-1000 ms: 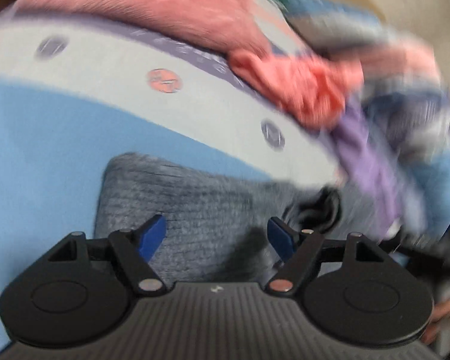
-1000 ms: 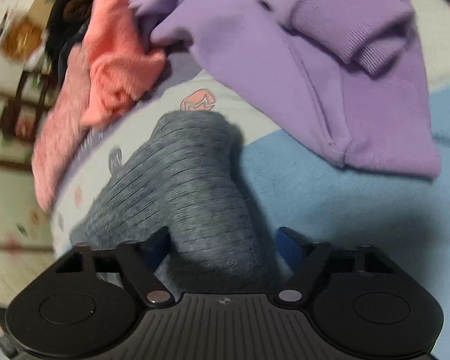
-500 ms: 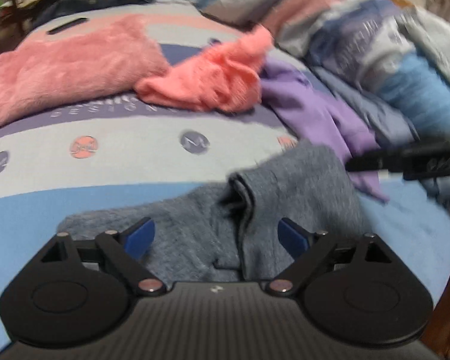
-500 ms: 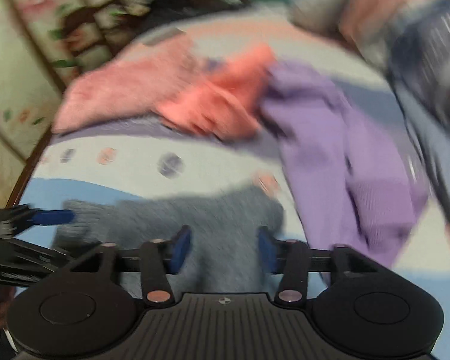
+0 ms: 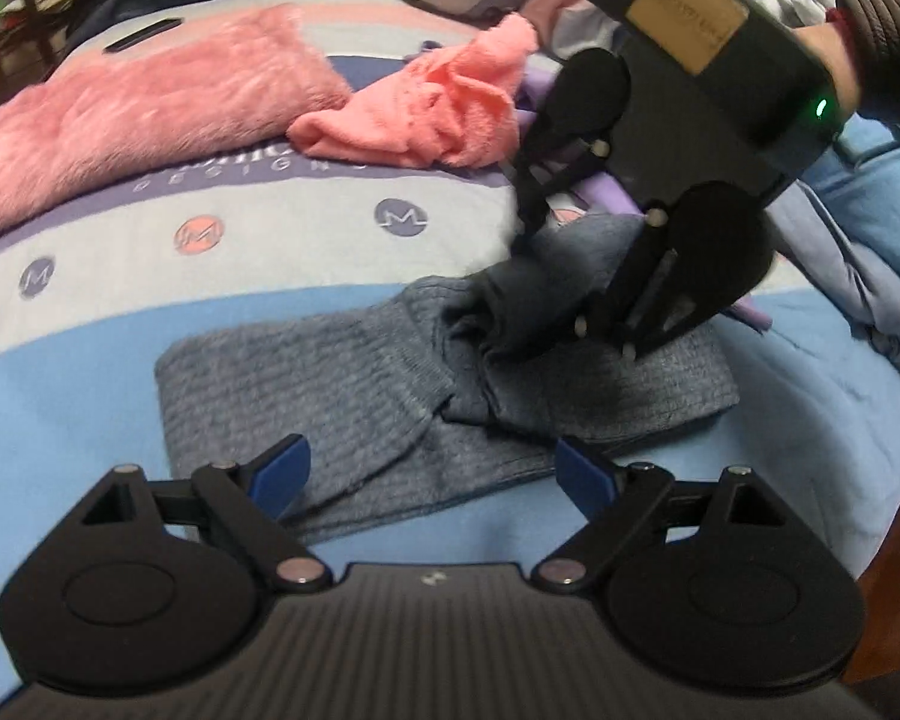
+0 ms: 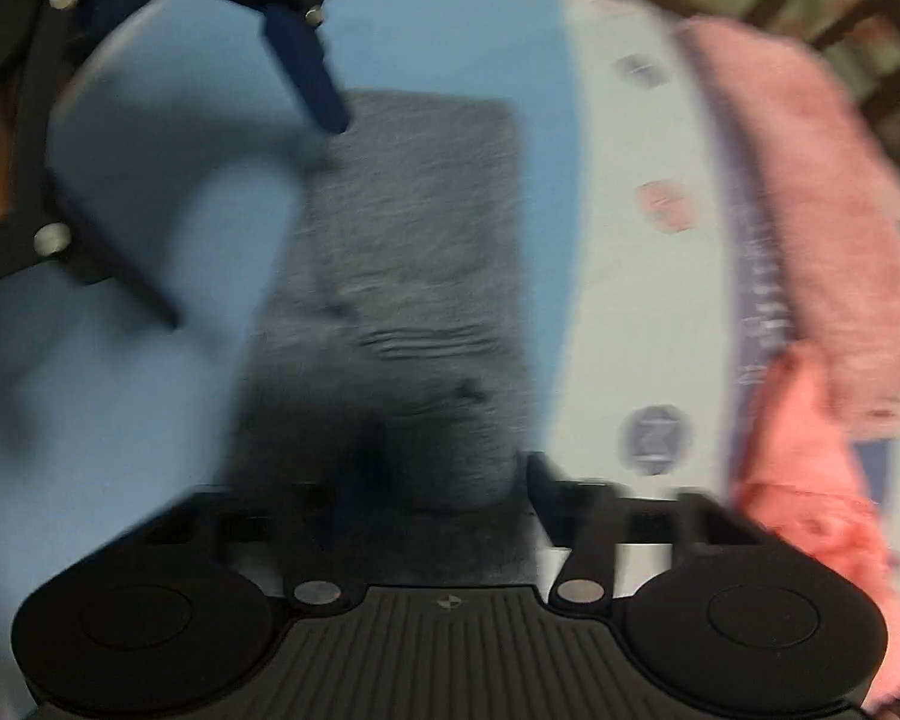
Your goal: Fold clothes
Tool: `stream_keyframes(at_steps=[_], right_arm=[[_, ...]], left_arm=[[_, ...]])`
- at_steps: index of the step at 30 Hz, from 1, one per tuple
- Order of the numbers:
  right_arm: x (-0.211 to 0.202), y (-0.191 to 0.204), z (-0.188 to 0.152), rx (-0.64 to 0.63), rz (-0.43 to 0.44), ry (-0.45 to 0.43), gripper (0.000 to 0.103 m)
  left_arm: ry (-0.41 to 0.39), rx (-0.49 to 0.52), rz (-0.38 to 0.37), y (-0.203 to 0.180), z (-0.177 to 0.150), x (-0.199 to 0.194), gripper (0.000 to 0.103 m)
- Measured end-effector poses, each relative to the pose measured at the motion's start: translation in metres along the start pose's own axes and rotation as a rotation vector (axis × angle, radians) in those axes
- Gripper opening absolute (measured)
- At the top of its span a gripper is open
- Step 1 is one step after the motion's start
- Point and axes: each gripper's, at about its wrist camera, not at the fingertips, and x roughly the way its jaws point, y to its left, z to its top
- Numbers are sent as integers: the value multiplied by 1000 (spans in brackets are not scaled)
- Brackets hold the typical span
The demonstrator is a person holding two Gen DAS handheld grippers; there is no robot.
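Now swung in over the grey knit garment (image 5: 354, 372) near the bed's (image 5: 60, 420) blue front edge: right tool (image 5: 546, 324), seemingly pinching a raised fold. Left tool (image 5: 432, 474) spread apart, just short of the near hem; long axis crosswise.

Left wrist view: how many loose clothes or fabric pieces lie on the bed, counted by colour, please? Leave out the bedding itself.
Grey: 1, the grey knit garment under the right gripper.
Pink: 1, the fluffy pink garment.
Coral: 1, the crumpled coral cloth.
Purple: 1, the purple garment, mostly hidden behind the gripper.
Total: 4. The dark pile at the far edge is too unclear to count.
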Motion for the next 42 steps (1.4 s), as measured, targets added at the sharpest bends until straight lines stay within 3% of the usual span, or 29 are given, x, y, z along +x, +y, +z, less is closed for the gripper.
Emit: stream_keyframes(at_steps=[4,10,12,14,16,18,22,24,26,29,31,33,36,37,39,42], right_arm=[[-33,9,-13,-73,109,29,24],[-69,21,-30,-229,199,196,24],[-74,16,-33,-231,199,214,24],[-73,14,-31,-230,201,206,24],[-70,13,-29,-230,204,193,24],[-63,12,-24,-232,207,178,24],[-32,0,-2,-179,206,150,26],[-12,-9,5,-99,153,121,35],[3,-11,8,-31,67,81,52],[-2,-6,3,112,-74,-24,59],[-22,-5,-8,301,-153,-135,62],[-44,-8,-33,611,-208,-261,68],[-62,8,-76,1021,-262,-373,70],[-64,17,-83,1085,-281,-385,70],[-62,36,-84,1130,-319,-385,70],[-54,65,-60,1049,-405,-358,70]], left_arm=[[-30,-41,-29,-1,-1,-2,91],[-122,33,-68,-24,18,4,91],[-157,-38,-113,-20,27,7,91],[-194,-183,-185,-5,32,9,94],[-171,-260,-150,2,34,21,95],[-120,-246,-90,2,37,32,95],[-96,-226,-62,4,34,29,95],[-95,-227,-44,5,29,24,95],[-92,-232,-26,6,23,20,95],[-87,-241,2,9,14,13,95],[-84,-247,20,10,8,8,95],[-80,-252,39,12,2,3,95],[-63,-239,46,10,-3,4,95],[-56,-232,46,9,-4,4,95],[-54,-216,40,6,-5,4,95],[-45,-196,31,3,-2,7,95]])
